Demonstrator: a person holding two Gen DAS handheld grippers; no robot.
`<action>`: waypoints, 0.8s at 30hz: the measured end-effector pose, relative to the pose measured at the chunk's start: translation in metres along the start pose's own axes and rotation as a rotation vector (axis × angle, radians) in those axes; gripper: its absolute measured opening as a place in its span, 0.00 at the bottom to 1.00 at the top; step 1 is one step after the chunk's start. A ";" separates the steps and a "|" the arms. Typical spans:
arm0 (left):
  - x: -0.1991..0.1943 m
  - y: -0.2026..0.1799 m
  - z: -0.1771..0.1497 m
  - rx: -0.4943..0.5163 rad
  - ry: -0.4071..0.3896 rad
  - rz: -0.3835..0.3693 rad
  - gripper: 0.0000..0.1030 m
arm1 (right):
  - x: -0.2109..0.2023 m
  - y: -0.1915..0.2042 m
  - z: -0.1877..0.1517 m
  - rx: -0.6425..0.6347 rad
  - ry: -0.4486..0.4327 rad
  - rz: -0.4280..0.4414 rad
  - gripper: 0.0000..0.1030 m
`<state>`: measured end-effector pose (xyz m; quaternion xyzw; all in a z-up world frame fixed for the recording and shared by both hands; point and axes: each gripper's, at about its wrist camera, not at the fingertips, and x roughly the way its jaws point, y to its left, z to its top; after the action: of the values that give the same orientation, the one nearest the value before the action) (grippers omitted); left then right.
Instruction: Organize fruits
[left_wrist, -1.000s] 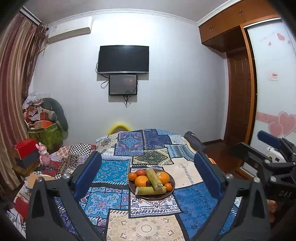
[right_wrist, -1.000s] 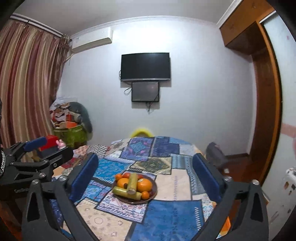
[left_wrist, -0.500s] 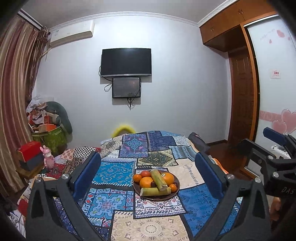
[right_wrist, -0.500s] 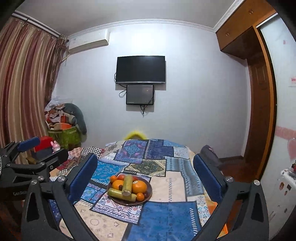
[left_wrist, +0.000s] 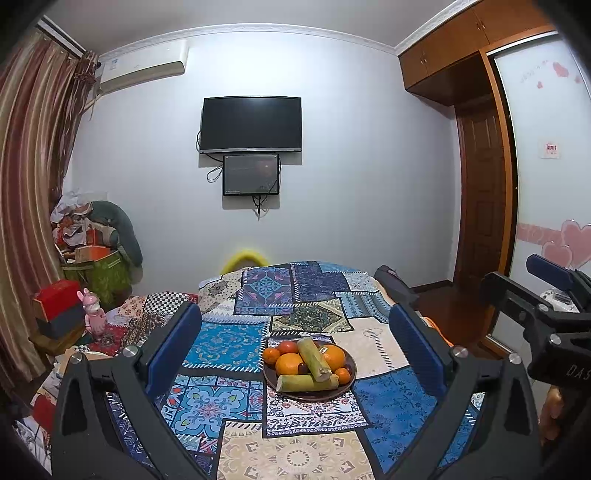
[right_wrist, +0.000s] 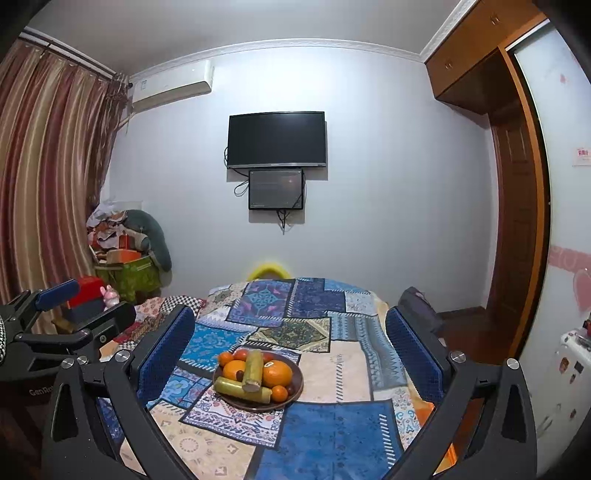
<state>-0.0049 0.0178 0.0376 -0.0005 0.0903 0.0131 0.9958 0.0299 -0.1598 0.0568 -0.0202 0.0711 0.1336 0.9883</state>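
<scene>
A dark round plate sits on a table with a patchwork cloth. It holds oranges, small tangerines, a red fruit, dark small fruits and two green sugarcane pieces. My left gripper is open and empty, held well back from the plate. My right gripper is open and empty, also short of the plate. Each gripper shows at the edge of the other's view.
The patchwork table fills the foreground. A yellow chair back stands behind it. Boxes, a green bag and a pink toy crowd the left. A dark bag lies at the right, near a wooden door.
Both views have shifted slightly: the plate sits further right in the left wrist view and further right and lower in the right wrist view. Both grippers stay open.
</scene>
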 end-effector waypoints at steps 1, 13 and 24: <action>0.000 -0.001 0.000 -0.001 0.000 0.000 1.00 | 0.000 0.000 0.000 -0.001 0.000 -0.002 1.00; -0.003 0.002 0.001 -0.005 -0.009 -0.005 1.00 | -0.002 0.002 0.003 0.003 -0.010 -0.006 1.00; -0.006 -0.004 0.001 0.003 -0.015 -0.037 1.00 | -0.002 0.002 0.004 0.007 -0.009 -0.003 1.00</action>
<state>-0.0102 0.0140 0.0397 -0.0003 0.0830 -0.0053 0.9965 0.0279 -0.1585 0.0607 -0.0162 0.0669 0.1319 0.9889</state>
